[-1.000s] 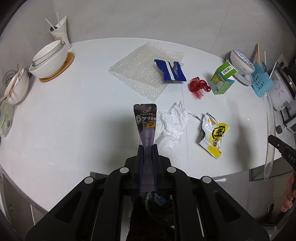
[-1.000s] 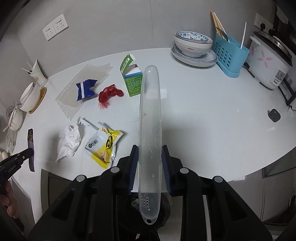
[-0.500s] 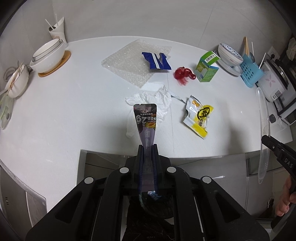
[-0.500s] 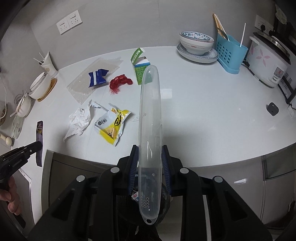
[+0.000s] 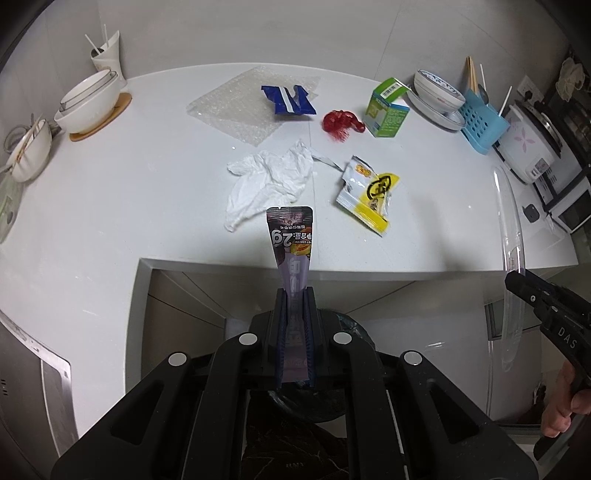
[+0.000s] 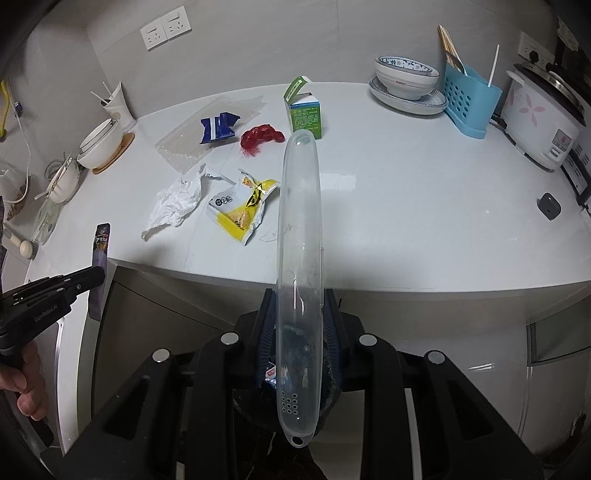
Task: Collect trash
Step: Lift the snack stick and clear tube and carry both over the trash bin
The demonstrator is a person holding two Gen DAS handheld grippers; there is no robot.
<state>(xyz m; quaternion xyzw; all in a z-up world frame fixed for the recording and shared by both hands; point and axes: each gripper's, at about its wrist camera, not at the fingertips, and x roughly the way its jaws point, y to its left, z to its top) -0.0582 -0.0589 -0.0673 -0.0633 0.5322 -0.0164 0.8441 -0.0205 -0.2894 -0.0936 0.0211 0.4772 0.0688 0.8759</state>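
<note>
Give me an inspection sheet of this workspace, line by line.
Surface: white countertop, litter at its middle.
Job's things: crumpled white tissue; yellow snack wrapper; blue torn wrapper on clear bubble wrap; red mesh net; green carton.
Clutter: white stacked bowls, blue utensil caddy, white rice cooker.
Grippers: left tongs shut on purple sachet; right tongs shut on clear plastic case.
Cables: white cord at far left.
Surroundings: wall sockets.

A purple wrapper [image 5: 291, 258] stood upright, pinched off the bench edge; a clear plastic case [image 6: 300, 258] too. Tissue [image 5: 269, 181], yellow packet [image 5: 369, 194] and blue wrapper [image 5: 288, 99] lay on the bench [image 5: 110, 177].
</note>
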